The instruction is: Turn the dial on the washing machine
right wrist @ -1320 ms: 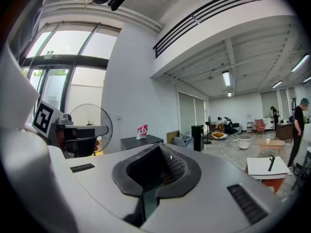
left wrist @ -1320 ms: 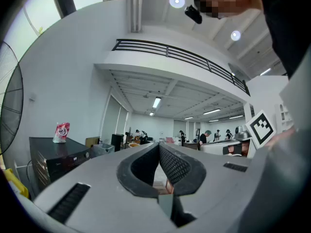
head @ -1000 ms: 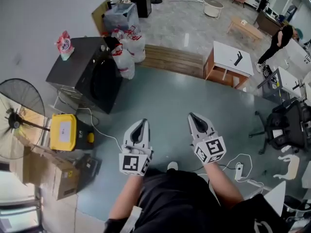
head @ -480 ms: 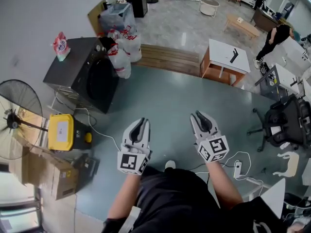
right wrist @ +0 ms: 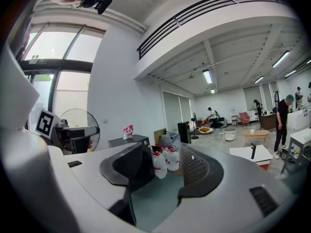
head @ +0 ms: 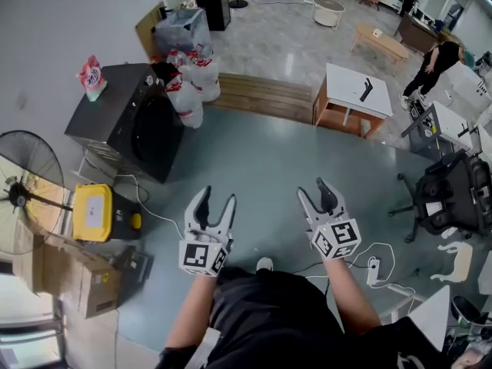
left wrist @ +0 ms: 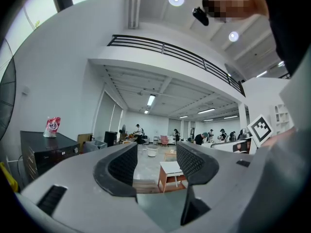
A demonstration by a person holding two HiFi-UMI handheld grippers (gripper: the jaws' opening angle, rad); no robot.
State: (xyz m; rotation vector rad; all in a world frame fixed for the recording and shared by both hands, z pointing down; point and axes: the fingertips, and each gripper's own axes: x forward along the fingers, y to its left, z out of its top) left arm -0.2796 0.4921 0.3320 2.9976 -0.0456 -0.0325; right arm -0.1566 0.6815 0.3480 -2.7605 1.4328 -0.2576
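The black washing machine [head: 123, 121] stands by the left wall, its round door facing the green floor; its dial is too small to make out in the head view. A pink packet [head: 91, 76] sits on its top. Both grippers hang in the air well short of it, over the floor in front of the person. The left gripper [head: 217, 200] has its jaws opening, with nothing between them. The right gripper [head: 316, 192] is also opening and empty. In the left gripper view [left wrist: 155, 154] the machine [left wrist: 43, 152] shows at far left. In the right gripper view [right wrist: 164, 158] it [right wrist: 127, 141] stands beyond the left jaw.
White jugs with red caps [head: 191, 83] crowd the machine's right corner. A standing fan [head: 23, 194], a yellow box [head: 94, 212] and cardboard boxes [head: 77, 277] line the left. A white table [head: 352, 91], an office chair [head: 453, 198] and a floor cable [head: 374, 267] lie to the right.
Both grippers' jaws have gone from shut to spread apart. The washing machine has slid slightly left and up in the head view.
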